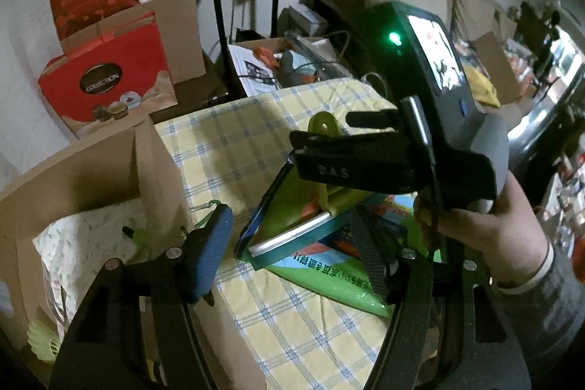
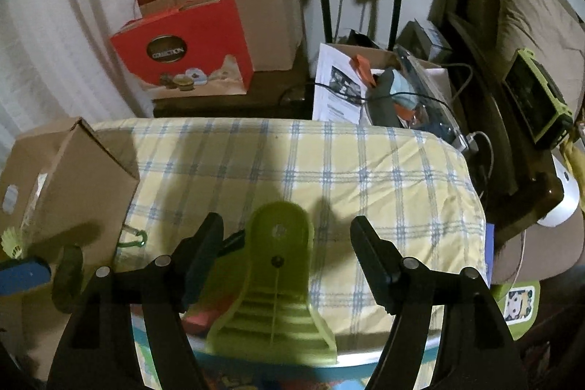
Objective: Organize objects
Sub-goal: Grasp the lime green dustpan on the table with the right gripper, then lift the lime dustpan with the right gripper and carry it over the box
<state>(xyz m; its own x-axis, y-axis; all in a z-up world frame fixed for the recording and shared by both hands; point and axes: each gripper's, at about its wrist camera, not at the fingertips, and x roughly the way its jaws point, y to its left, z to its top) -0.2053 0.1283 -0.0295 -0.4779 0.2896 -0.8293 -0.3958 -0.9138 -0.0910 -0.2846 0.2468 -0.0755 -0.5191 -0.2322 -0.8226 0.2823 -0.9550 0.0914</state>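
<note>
With the right tool [image 2: 287, 256] spread around the green clip [image 2: 278, 276], squeeze at its narrow handle, while the left tool [image 1: 289, 243] hangs spread.

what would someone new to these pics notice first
The lime-green clip stands out, sitting low in the middle between the open right claw fingers, over the yellow plaid cloth. In the left wrist view, the right claw's handheld unit with its green light fills the centre. A red box marked COLLECTION sits behind the table on the left.
</note>
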